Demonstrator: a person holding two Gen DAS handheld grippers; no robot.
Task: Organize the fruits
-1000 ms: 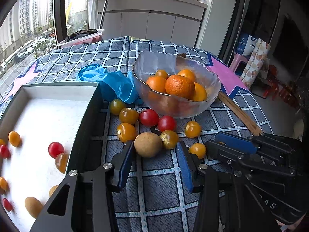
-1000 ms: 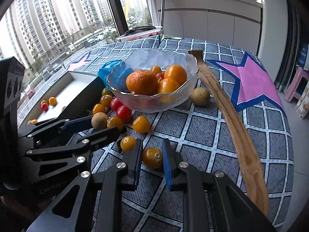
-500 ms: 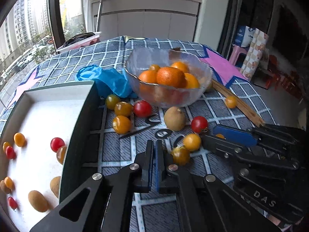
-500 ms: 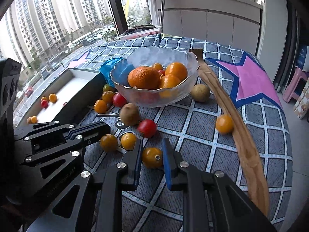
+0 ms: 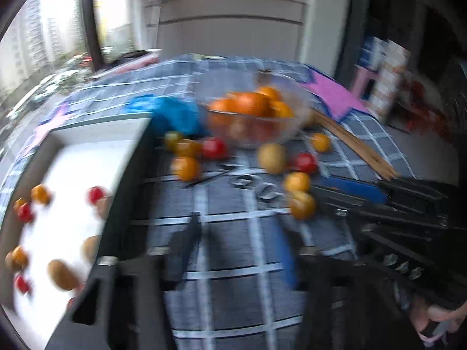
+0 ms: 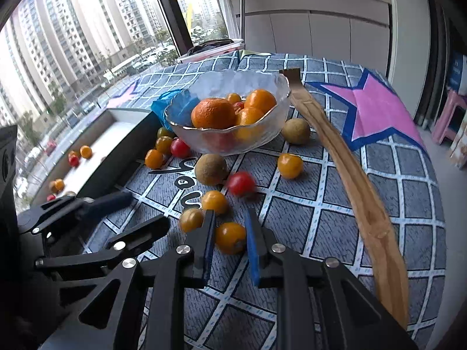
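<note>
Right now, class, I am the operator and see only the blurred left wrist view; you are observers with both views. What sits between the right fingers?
Observer: The right gripper has its fingers either side of an orange tomato on the cloth; whether they pinch it is unclear.
Operator: Is anything hidden behind the bowl?
Observer: A brown fruit lies between the bowl and the wooden strip.
Operator: Only oranges in the bowl?
Observer: No, a red tomato shows among the oranges.
</note>
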